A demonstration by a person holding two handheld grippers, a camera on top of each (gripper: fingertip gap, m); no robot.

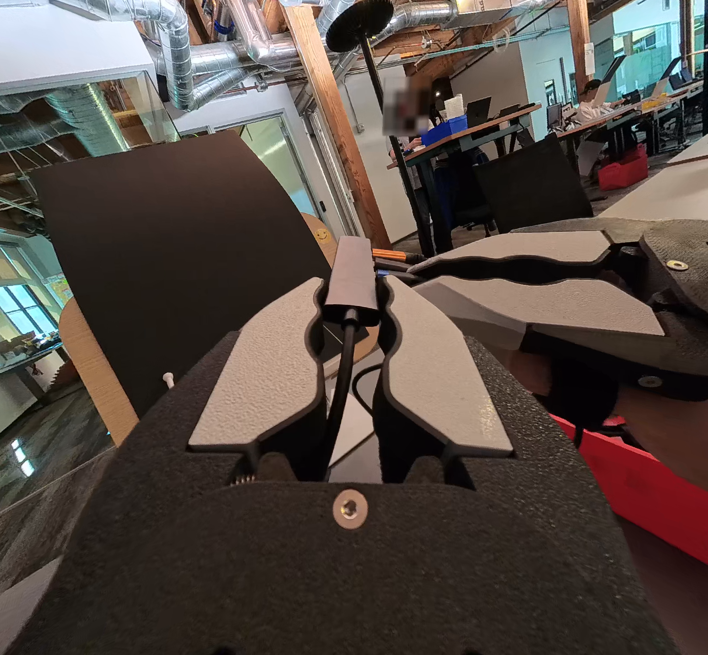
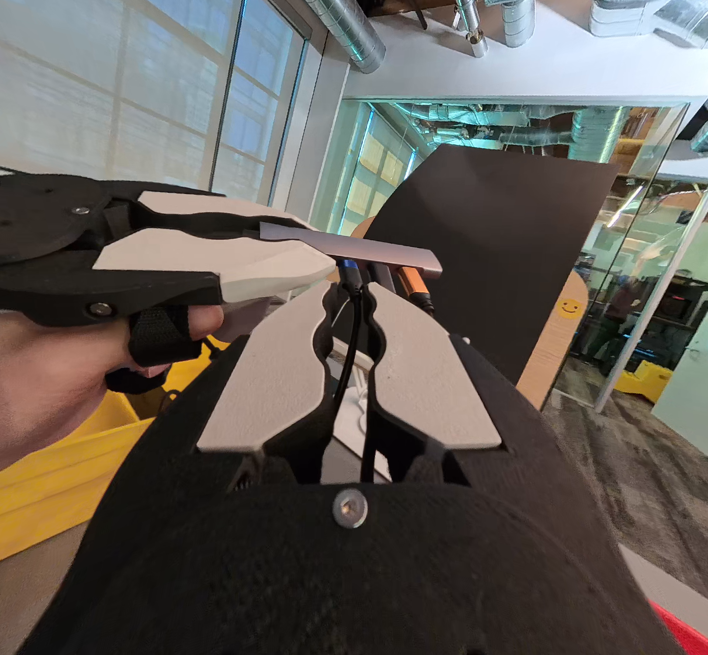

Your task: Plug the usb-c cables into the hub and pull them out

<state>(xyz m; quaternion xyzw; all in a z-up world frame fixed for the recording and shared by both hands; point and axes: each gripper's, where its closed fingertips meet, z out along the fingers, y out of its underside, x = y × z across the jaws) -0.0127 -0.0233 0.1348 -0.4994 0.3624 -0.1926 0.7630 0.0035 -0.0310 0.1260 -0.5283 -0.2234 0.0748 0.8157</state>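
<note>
The grey hub (image 2: 356,250) is held in the air, clamped at one end between the left gripper (image 1: 350,292) fingers. Blue (image 2: 349,271), dark and orange (image 2: 412,284) plugs sit in its side. The right gripper (image 2: 350,294) fingers pinch the blue plug's cable (image 2: 350,345).

Slim grey hub (image 2: 367,250) of smooth, satin-finished metal. Left tongs (image 1: 350,286): light grey finger plates with a fine pebbled, matt texture, set in a rough, grainy black plastic body with a bright metal screw (image 1: 349,509). Orange plug (image 2: 412,284) with a metallic sheen. Glossy black rubbery cable (image 2: 350,349). Matt black backdrop board (image 1: 161,253) on a wood-grain panel (image 2: 551,345).
</note>
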